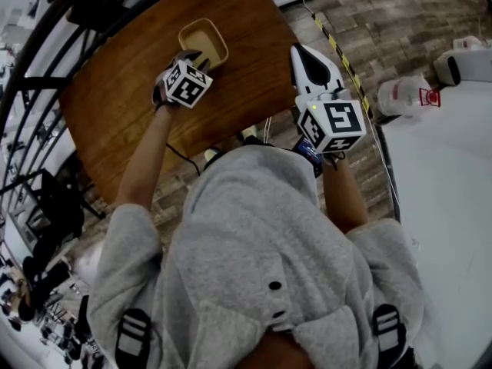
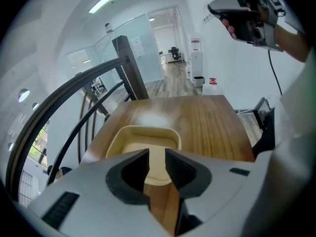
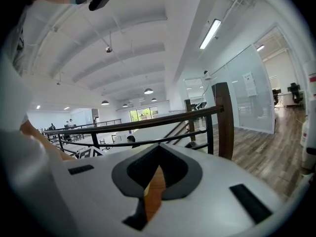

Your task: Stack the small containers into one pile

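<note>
One cream container (image 2: pixel 129 141) (maybe a nested pile) sits far-left on the table (image 2: pixel 212 122). The left gripper (image 2: pixel 157 156) has its fingers apart at the container's near rim, gripping nothing. The right gripper (image 3: pixel 157 149), fingers closed and empty, hangs to the right. Stacking seems done, so the next move is to back away without nudging.

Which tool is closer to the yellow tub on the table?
Left. The left tool sits at the yellow tub's near rim, jaws apart. The right tool hangs up in the air, off to the tub's right.
</note>
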{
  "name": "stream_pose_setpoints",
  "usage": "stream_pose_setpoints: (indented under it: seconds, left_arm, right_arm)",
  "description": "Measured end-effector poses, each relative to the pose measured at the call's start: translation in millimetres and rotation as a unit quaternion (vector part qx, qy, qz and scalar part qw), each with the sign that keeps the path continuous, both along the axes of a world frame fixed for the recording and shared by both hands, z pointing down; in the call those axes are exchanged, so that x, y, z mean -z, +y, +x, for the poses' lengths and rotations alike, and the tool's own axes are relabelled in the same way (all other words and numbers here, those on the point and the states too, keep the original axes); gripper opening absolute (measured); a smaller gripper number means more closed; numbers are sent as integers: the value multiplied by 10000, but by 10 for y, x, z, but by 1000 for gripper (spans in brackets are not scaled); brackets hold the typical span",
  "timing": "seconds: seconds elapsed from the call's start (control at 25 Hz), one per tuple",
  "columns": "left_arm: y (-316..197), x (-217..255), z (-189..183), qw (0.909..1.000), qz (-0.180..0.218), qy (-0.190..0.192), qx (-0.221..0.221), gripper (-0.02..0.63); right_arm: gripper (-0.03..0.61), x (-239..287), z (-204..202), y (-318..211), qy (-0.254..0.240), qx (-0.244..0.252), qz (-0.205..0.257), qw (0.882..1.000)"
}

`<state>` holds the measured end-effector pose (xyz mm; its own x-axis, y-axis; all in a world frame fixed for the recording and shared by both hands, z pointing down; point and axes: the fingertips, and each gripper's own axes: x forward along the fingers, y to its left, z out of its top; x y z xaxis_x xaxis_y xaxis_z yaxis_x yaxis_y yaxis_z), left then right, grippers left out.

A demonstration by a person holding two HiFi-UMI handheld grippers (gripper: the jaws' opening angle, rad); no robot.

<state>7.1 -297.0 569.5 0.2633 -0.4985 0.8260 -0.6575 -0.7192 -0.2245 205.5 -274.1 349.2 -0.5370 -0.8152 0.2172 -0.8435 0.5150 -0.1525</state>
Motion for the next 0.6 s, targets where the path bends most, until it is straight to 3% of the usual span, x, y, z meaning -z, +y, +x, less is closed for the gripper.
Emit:
stream_pose_setpoints:
  seconds: [0.12, 0.24, 0.44, 0.6]
  left_arm:
    - [-69, 156, -68, 9980, 314, 362, 416, 95]
    - [-122, 413, -190, 9897, 688, 881, 895, 95]
    - [-36, 970, -473, 9589, 1486, 1829, 1578, 78]
    - [181, 1386, -803, 9343, 2149, 2166, 1844, 49]
  right_arm:
    - [11, -7, -25, -41, -7, 53, -24, 10000]
    - [11, -9, -113, -97, 5, 155, -27, 9999]
    - [11, -13, -359, -120, -15, 401, -39, 9992]
    - [11, 22, -677, -153, -64, 606, -23, 9981]
